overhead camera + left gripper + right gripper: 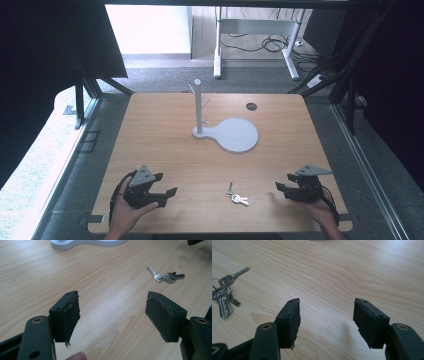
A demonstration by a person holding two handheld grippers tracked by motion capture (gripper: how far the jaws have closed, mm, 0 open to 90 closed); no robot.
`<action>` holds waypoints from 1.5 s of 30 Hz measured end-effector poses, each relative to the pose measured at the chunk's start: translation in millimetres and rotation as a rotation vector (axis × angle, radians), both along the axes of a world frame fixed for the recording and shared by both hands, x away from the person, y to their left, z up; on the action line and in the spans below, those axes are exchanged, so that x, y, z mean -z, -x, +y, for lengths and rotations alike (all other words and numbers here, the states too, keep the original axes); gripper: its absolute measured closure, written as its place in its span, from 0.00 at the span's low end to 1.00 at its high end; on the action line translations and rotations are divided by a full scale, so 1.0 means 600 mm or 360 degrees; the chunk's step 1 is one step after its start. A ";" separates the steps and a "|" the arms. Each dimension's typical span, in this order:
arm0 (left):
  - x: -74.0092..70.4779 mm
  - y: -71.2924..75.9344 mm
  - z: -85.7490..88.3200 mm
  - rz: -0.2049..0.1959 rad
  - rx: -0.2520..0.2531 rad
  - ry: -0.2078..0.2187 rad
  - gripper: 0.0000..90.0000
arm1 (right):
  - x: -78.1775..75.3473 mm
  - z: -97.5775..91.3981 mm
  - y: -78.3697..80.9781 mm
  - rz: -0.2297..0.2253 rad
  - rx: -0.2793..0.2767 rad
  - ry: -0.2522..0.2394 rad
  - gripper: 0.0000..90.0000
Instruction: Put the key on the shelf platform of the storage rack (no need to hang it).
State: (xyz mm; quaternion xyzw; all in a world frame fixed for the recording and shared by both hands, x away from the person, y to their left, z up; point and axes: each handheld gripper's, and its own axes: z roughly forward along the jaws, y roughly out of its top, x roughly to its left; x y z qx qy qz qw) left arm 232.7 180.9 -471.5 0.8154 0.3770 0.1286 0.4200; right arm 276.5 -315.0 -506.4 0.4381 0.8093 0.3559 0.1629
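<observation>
High view: a bunch of keys [237, 198] lies flat on the wooden table [165, 150], near its front edge. The left gripper [167, 196] sits well to the left of the keys, the right gripper [281, 188] just off to their right, each held in a hand and pointing inward toward them. Both have their jaws spread wide with only bare wood between them, touching nothing. Beyond the keys, toward the table's far side, stands a grey stand [227, 131] with an upright pegged post on a flat rounded base.
</observation>
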 end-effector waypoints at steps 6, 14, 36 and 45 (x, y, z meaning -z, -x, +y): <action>0.004 -0.002 0.000 0.0015 -0.0001 0.0000 0.30 | -0.039 0.011 -0.010 0.0077 -0.0086 0.0096 0.53; 0.018 -0.001 -0.007 0.0052 0.0013 -0.0005 0.30 | -0.086 0.060 -0.020 0.0260 -0.0258 0.0235 0.59; 0.021 0.000 -0.016 0.0058 0.0032 -0.0016 0.30 | -0.093 0.143 -0.049 0.0495 -0.0449 0.0380 0.65; 0.021 0.000 -0.014 0.0059 0.0023 -0.0011 0.30 | -0.099 0.169 -0.052 0.0565 -0.0492 0.0407 0.66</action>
